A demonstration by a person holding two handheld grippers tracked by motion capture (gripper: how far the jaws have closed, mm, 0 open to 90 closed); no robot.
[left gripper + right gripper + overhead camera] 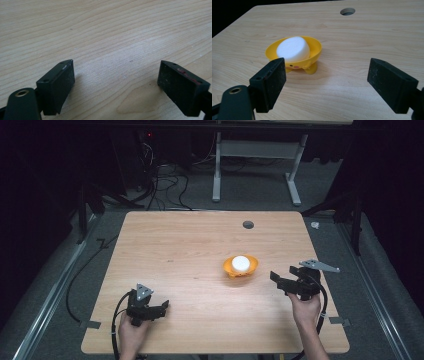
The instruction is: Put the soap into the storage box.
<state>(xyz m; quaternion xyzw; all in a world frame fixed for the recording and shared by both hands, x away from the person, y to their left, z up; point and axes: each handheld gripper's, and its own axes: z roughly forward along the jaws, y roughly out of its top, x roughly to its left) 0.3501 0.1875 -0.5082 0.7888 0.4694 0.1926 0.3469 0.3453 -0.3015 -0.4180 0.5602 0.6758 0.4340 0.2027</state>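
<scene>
Yellow duck-face bowl point(240, 266) sits on the wooden bench point(190, 245) at about 3 o'clock from the bench centre, standing on little feet, with a white foam puck point(240, 263) lying inside it, tilted a bit against the wall. Right hand-held gripper point(281, 280) hovers near the bowl at its 4 o'clock, jaws spread wide and holding nothing; in the right gripper view the bowl point(294, 53) and puck point(293, 49) sit just past the left jaw, not between the jaws, no contact. Left hand-held gripper point(160, 308) is well apart, down at 7 o'clock near the front edge, jaws also wide apart and empty; the left gripper view has bare wood grain between its pads point(61, 87). A round cable hole point(248, 224) lies at 12 o'clock beyond the bowl. Progress judgement: early stage, approach only. Nothing grasped, puck is in the bowl, bowl unmoved as far as can be told. Left to do: right gripper has to line up on the bowl or the puck, close, then lift or move it. Left one looks idle, maybe there to steady the bowl. Bowl looks light, could slide or tip if nudged on the rim.
</scene>
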